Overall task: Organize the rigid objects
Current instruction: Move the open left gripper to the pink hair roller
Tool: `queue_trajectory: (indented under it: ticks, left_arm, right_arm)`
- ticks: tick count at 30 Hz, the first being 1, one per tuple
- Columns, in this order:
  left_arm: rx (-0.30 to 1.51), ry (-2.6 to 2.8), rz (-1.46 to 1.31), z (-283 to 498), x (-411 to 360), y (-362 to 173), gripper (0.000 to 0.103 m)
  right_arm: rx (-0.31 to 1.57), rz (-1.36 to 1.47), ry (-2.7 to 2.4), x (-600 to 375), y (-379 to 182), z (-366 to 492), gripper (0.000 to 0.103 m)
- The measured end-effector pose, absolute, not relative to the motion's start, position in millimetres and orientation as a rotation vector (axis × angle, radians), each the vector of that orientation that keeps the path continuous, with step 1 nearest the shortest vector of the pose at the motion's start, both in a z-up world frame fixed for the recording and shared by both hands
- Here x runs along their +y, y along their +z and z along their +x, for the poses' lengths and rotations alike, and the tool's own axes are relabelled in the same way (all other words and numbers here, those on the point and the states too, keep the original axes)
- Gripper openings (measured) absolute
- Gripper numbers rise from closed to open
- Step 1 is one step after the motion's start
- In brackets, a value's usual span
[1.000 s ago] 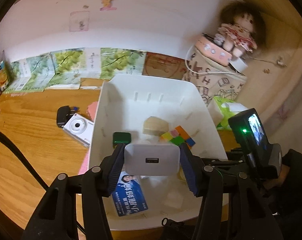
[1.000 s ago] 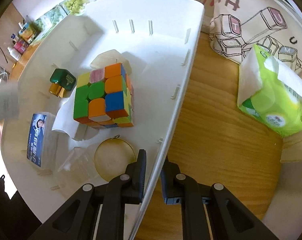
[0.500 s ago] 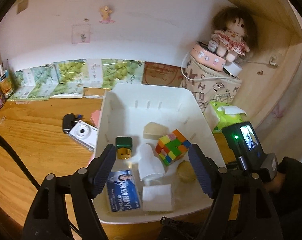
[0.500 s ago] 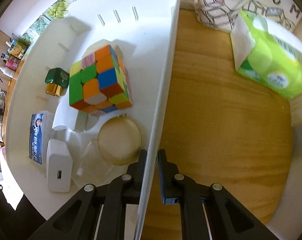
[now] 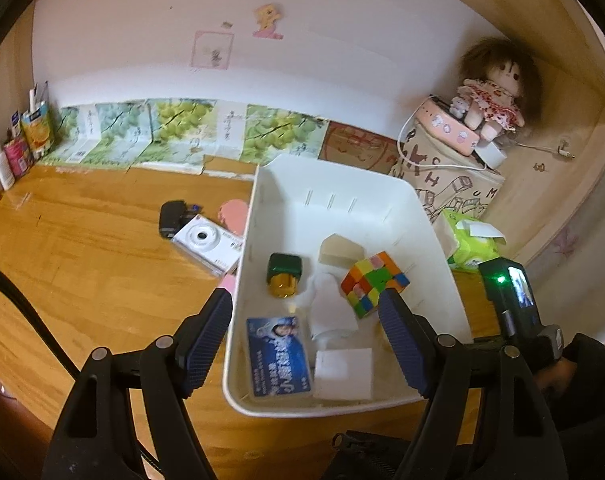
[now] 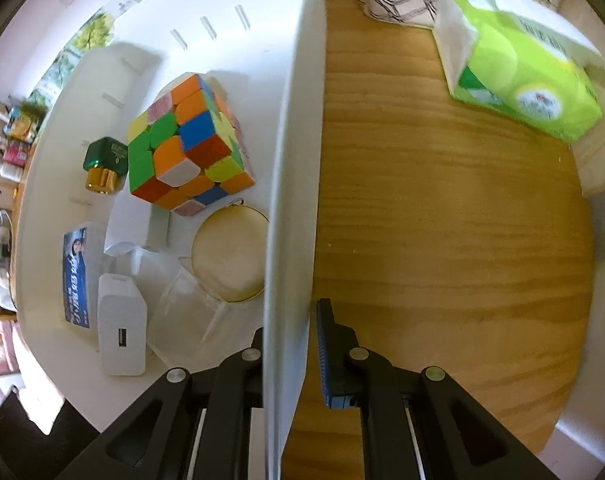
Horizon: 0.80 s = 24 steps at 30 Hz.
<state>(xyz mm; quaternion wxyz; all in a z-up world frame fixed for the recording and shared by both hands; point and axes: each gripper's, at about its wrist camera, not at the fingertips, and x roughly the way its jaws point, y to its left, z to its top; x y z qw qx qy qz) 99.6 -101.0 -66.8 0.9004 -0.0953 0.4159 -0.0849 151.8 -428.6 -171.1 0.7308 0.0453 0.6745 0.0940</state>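
Jaws of the left gripper [image 5: 304,344] are standing apart and empty above the white charger [image 5: 343,373] lying in the white bin [image 5: 334,184], while the right gripper [image 6: 290,354] is clamping the bin's side wall, risking tipping it and spilling the Rubik's cube [image 6: 186,152] if pulled.

Smooth white plastic bin [image 5: 334,196] sits on grained, slightly glossy wooden table [image 5: 82,248].
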Motion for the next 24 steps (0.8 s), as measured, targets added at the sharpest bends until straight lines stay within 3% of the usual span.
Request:
queue_trajectory:
  ticks: [24]
  left_arm:
    - [1.141, -0.241, -0.118, 99, -41, -112, 0.078]
  right_arm:
    - [1.426, 0.296, 0.006, -453, -190, 115, 0.008]
